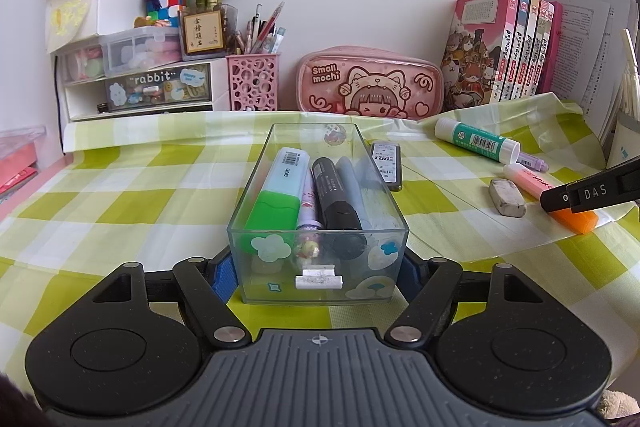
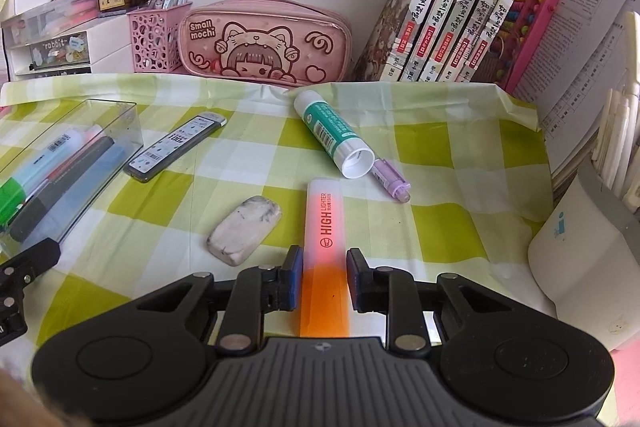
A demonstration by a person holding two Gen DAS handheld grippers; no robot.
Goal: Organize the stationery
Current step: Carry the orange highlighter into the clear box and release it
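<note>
Meanwhile left tongs (image 1: 318, 281) clamp the clear plastic pen tray (image 1: 256, 187), right tongs (image 2: 323, 279) straddle, part-open, the orange highlighter (image 2: 324, 227).

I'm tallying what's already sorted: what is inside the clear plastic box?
The clear box holds a green-capped highlighter, a black marker, a slim pen with a purple pattern and a grey-blue pen. Anything lying beneath them is covered.
</note>
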